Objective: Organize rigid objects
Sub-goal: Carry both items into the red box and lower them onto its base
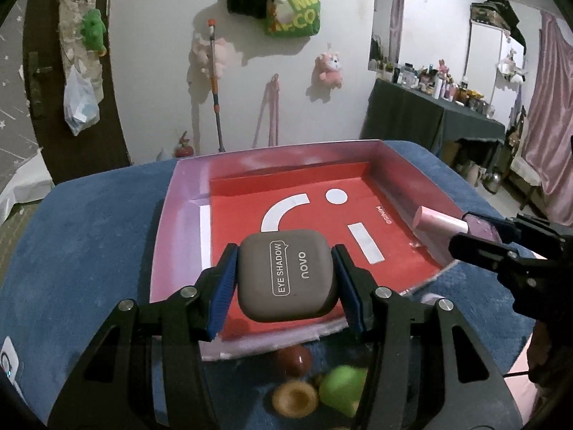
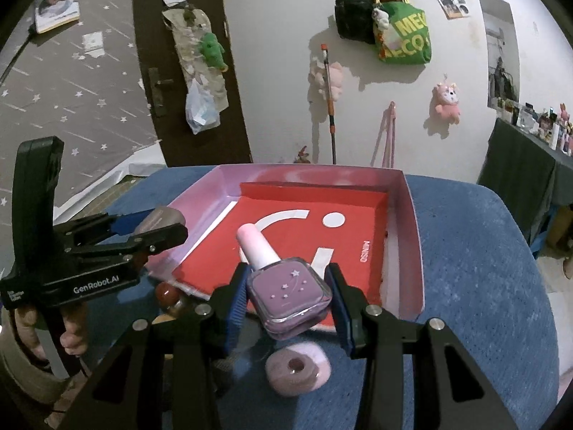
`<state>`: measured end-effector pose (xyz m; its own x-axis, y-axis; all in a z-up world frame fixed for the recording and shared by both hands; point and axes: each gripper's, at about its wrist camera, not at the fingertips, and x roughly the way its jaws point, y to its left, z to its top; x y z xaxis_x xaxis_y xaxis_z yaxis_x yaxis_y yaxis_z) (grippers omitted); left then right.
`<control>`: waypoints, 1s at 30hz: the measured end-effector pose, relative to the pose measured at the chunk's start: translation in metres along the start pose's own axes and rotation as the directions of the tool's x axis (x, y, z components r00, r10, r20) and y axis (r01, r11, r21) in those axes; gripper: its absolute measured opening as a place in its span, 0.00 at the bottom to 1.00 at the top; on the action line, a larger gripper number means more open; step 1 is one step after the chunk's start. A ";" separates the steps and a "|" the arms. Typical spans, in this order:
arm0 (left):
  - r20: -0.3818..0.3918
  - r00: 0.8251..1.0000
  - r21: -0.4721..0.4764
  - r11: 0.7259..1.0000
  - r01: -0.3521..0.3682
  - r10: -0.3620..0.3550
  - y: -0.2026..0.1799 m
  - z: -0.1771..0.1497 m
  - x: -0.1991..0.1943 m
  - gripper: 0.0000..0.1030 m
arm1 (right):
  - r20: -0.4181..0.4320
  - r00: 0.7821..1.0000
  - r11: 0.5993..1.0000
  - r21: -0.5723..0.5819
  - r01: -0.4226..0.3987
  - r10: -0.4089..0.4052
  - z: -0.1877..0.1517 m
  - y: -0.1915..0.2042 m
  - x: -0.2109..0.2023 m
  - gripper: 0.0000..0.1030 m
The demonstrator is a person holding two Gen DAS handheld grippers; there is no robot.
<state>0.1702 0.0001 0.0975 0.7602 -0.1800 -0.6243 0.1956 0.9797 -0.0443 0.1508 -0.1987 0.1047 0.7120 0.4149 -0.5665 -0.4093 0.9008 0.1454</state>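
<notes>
1. Clamped between the ribbed blue pads of the left gripper is a taupe eye shadow compact, a smooth rounded-square case printed "EYE SHADOW" and "novo"; both pads press its sides, and it hangs over the near edge of the tray.
2. Below that gripper, on the blue cloth, lie a glossy dark-red ball, a green rounded piece and a brown ring-shaped piece, all blurred.
3. Beyond the compact sits the cardboard tray, a shallow open box with pale pink-white walls and a flat red floor bearing a white arc, dot and bar.
4. The right gripper is closed on a nail polish bottle: a square, clear-glass body filled with mauve lacquer and dotted with small white stars, topped by a smooth pale-pink cylindrical cap pointing away from the camera.
5. The bottle is held above the tray's near edge.
6. Just below it on the cloth rests a pink roll, round with a dark centre hole.
7. The blue tablecloth looks napped and finely textured.
8. At the left of the right wrist view, the matte black left gripper shows side-on, with the compact's edge between its fingers.
</notes>
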 end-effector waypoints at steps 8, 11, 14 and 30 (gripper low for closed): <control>-0.118 0.993 -0.026 0.999 0.024 -0.027 0.010 0.015 0.053 0.48 | -0.081 0.997 1.000 0.005 0.017 -0.017 0.022 -0.018 0.050 0.44; -0.182 0.982 -0.076 0.996 0.036 -0.050 0.021 0.015 0.077 0.48 | -0.113 0.993 1.000 0.008 0.019 -0.018 0.024 -0.024 0.069 0.44; -0.217 0.975 -0.090 0.996 0.025 -0.044 0.027 0.015 0.094 0.48 | -0.151 0.988 0.999 0.025 0.023 -0.019 0.027 -0.032 0.088 0.44; -0.332 0.942 -0.082 0.996 0.030 -0.056 0.034 0.009 0.126 0.48 | -0.302 0.951 0.997 0.007 0.075 -0.069 0.018 -0.041 0.141 0.44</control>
<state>0.2783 0.0094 0.0243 0.4990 -0.1951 -0.8444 0.1668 0.9777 -0.1273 0.2784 -0.1744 0.0338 0.5328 0.2934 -0.7937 -0.3508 0.9302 0.1084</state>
